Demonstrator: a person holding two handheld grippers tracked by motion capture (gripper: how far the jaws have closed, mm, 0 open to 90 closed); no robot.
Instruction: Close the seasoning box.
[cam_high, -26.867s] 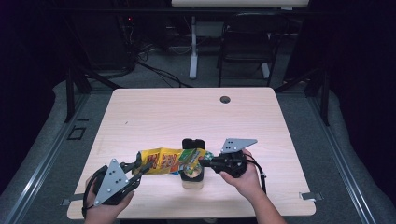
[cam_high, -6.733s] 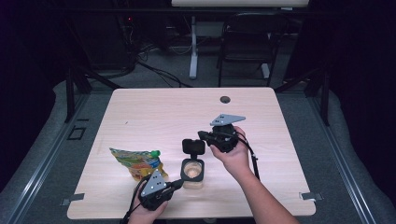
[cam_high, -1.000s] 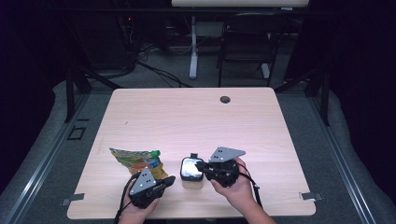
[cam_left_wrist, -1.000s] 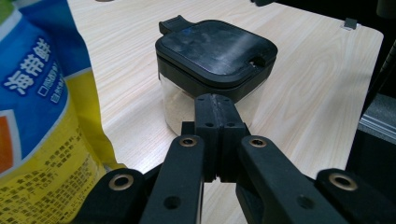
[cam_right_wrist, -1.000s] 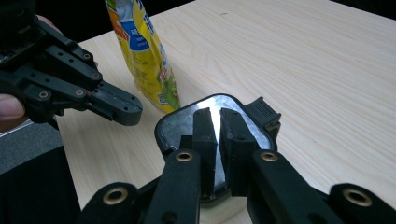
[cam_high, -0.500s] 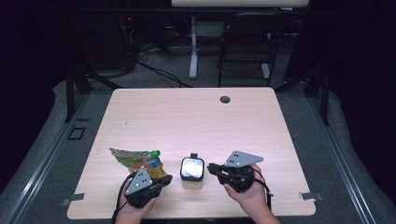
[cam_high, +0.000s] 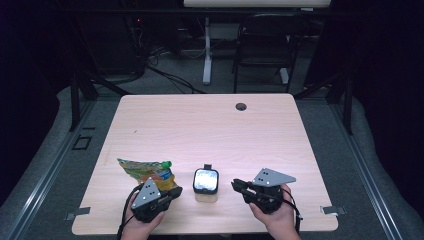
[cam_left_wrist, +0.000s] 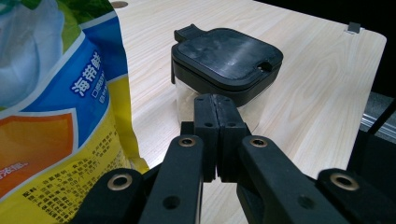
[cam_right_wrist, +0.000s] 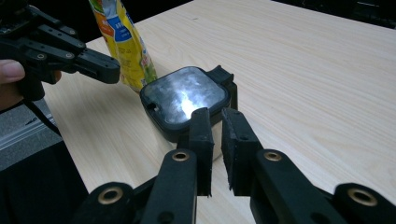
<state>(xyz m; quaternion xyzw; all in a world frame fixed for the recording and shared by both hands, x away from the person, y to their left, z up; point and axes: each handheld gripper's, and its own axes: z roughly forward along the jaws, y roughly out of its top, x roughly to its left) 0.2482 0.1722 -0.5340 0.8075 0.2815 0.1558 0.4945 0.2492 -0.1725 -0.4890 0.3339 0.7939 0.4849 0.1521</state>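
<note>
A clear square container with a black lid (cam_high: 205, 182) is stood near the front edge of the bench (cam_high: 210, 130), between the two hand-held grippers, with a yellow and blue snack bag (cam_high: 146, 172) lying just to its left. The left hand-held gripper (cam_left_wrist: 215, 122) is seen with its jaws pressed together on nothing, while the right hand-held gripper (cam_right_wrist: 215, 127) is parted by a narrow gap, its jaws having just been opening with nothing between them, and it is held apart from the container. The container is judged stiff, light and somewhat slippery on its clear walls, so it is best taken across two opposite sides just under the lid rim, whereas the bag is judged soft and crinkly and is best pinched at its sealed edge.
</note>
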